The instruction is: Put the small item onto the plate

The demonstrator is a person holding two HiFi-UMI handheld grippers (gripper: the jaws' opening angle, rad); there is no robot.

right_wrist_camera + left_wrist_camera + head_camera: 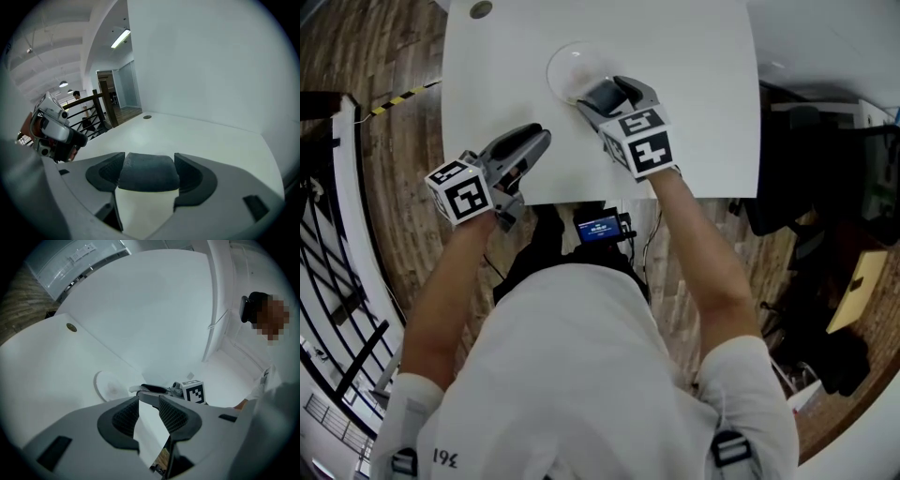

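Right hand-held gripper (602, 96): clamps dark item (147, 172) over plate (565, 64) (near edge).
Left hand-held gripper (528, 142): agape, empty.

The plate (570, 64) lies on the table's (703, 112) far middle, a cable hole (480, 9) far-left. The right gripper (594, 95), small item (147, 171) between its jaws, overlaps the plate's near edge; the left gripper (538, 137) is near-left

The left gripper (149, 405) is hovering over the white table (56, 376), its jaws standing apart with only tabletop showing between them. Just beyond them the plate (110, 385) is lying flat. The right gripper (152, 390) is reaching in just beside the plate's right edge. A grommet (71, 327) is sitting well beyond the plate.
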